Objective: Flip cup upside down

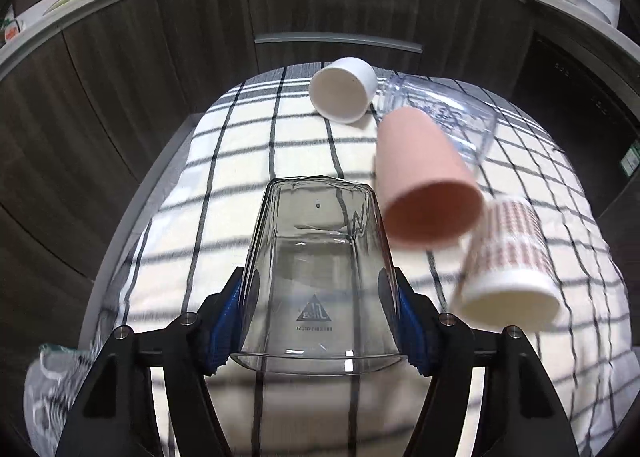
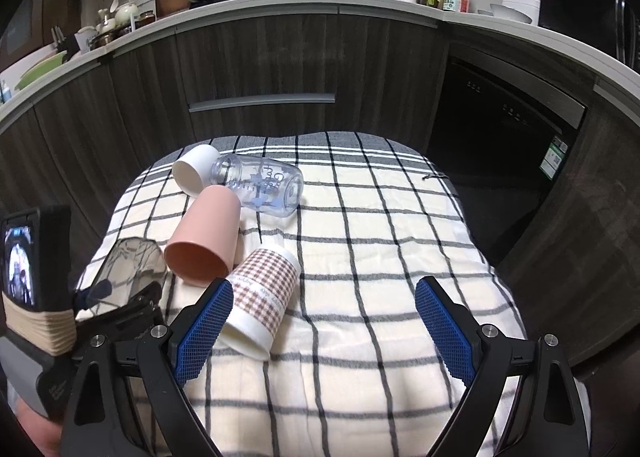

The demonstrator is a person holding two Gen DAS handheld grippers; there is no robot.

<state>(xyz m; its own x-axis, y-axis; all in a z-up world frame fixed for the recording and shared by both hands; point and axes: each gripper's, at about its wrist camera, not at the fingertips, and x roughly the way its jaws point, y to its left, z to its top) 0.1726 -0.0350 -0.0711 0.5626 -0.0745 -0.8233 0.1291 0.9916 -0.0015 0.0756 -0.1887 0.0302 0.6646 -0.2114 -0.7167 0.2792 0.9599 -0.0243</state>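
- Nearest to the left wrist camera, the left gripper (image 1: 320,321) is closed on the clear cup (image 1: 318,269), with one blue pad on each side of the wall close to the rim.
- Its rim faces the camera and its base points far, so the clear cup is held above the checked cloth (image 1: 240,161), at the near left of the scene.
- It looks like thin hard plastic: light, stiff, smooth and probably slippery, so I judge a firm hold low on the wall is better than a hard squeeze.
- At the right, the right gripper (image 2: 324,329) stands wide and holds nothing.
- The patterned cup (image 2: 260,297) lies on its side just beside its left pad, and the pink cup (image 2: 204,245) lies a little farther.
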